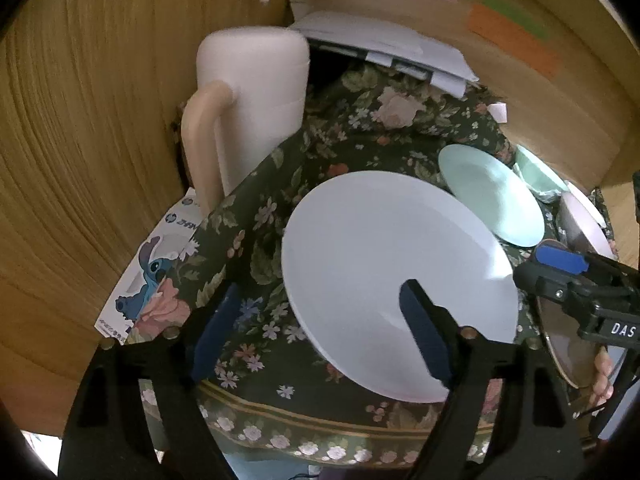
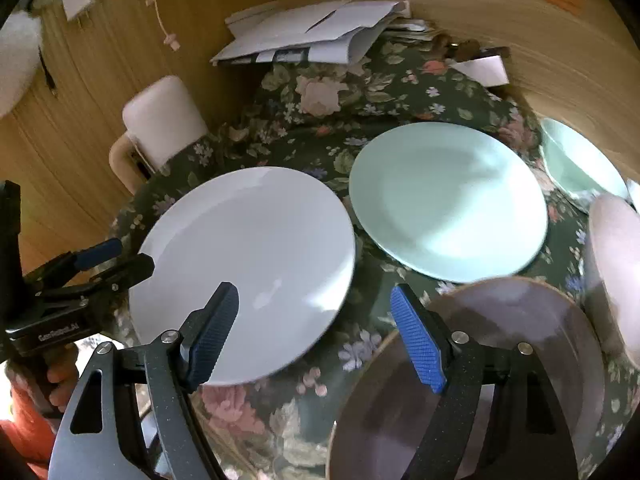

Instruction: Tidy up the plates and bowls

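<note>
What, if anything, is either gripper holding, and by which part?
Nothing is held. The left gripper hangs open over the white plate; the right gripper hangs open above the floral tablecloth.

Glossy smooth round white plate (image 2: 248, 272) on matt floral dark-green cloth (image 2: 320, 120); beside it, glossy mint-green plate (image 2: 448, 200); grained wood wall (image 2: 520, 48) behind

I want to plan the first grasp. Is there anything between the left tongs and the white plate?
Nothing visible stands in the way. The left tongs are open, with one finger already above the white plate and the other over the floral cloth beside its rim. The plate's surface is bare.
</note>
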